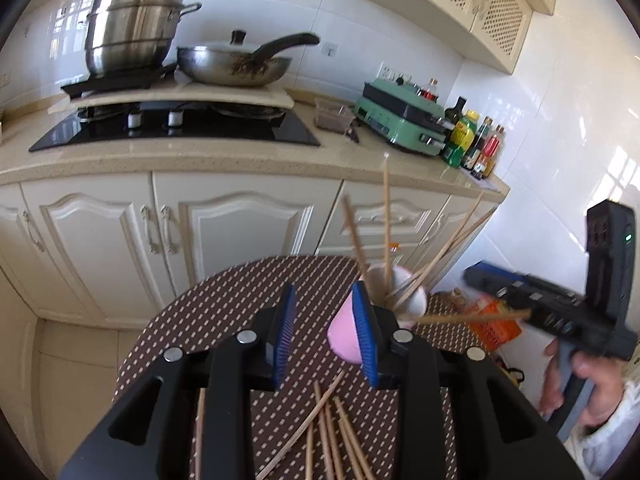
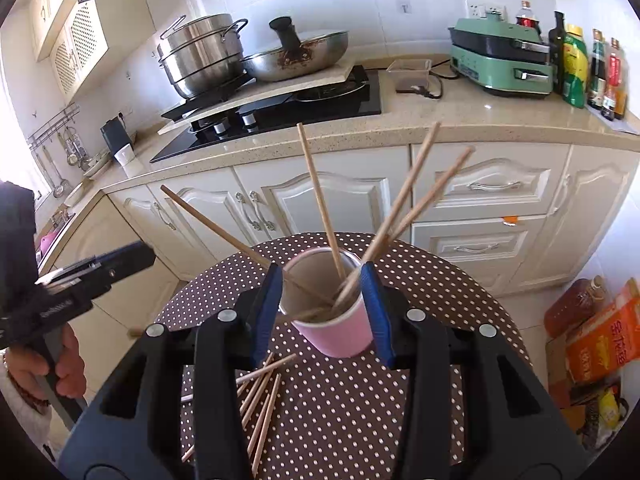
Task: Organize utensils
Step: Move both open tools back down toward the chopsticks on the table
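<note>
**Chopsticks partly gathered into the cup**

The right gripper (image 2: 322, 312) points down over the pink cup (image 2: 336, 330), its blue pads spread with the cup's rim between them. Whether the pads actually press on the cup walls cannot be told from the right wrist view; they stand very close on both sides. The left gripper (image 1: 324, 336) has its jaws parted with nothing between them; it hangs over the dotted table (image 1: 224, 308), just left of the cup, above the loose chopsticks (image 1: 332, 428).

About five chopsticks (image 2: 320, 196) already stand in the cup, leaning out in several directions. A pile of loose ones lies flat on the table in front of the cup, nearest the camera. By this count the job looks somewhere around halfway: the standing ones are done, and the loose pile has yet to be picked up and dropped in. The left gripper seems best placed to take the next one.
</note>
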Demonstrator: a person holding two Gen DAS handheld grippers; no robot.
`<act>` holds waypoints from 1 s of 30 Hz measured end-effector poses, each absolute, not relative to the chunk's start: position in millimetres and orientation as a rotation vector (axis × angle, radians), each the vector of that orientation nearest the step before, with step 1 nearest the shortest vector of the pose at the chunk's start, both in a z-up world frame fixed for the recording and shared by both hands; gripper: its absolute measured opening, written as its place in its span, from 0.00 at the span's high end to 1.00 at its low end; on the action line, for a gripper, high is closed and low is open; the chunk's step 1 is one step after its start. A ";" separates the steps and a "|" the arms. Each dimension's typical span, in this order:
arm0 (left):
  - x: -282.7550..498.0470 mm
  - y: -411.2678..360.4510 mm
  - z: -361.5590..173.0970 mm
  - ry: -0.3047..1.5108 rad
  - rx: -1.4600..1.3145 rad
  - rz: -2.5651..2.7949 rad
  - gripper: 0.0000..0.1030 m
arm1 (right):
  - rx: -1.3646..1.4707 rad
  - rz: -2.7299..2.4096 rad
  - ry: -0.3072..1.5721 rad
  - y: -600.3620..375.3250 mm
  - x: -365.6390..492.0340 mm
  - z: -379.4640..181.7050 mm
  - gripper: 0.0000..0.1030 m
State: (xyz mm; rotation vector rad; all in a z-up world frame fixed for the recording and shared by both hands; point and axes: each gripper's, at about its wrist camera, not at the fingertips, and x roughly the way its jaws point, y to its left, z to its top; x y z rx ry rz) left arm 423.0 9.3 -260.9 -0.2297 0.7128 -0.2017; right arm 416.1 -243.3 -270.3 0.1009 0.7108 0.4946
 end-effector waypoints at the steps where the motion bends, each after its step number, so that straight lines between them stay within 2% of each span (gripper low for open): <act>1: 421.3 13.6 -265.5 0.740 -0.232 -0.203 0.72 | 0.104 0.488 0.717 -246.1 413.6 -269.5 0.60; 6: 418.3 28.6 -303.6 0.951 -0.238 -0.231 0.72 | 0.149 0.436 0.768 -261.9 397.2 -278.1 0.60; 14: 414.5 15.5 -360.3 1.178 -0.123 -0.261 0.72 | 0.168 0.400 0.962 -250.5 365.8 -331.5 0.60; 23: 418.1 -12.7 -396.7 1.281 0.033 -0.300 0.72 | 0.136 0.468 1.195 -205.3 347.5 -384.5 0.60; 26: 423.7 -20.1 -398.6 1.295 0.064 -0.312 0.72 | 0.119 0.477 1.257 -194.8 345.6 -395.5 0.66; 30: 432.6 -29.8 -401.4 1.327 0.107 -0.319 0.72 | 0.112 0.458 1.332 -188.9 350.7 -408.9 0.68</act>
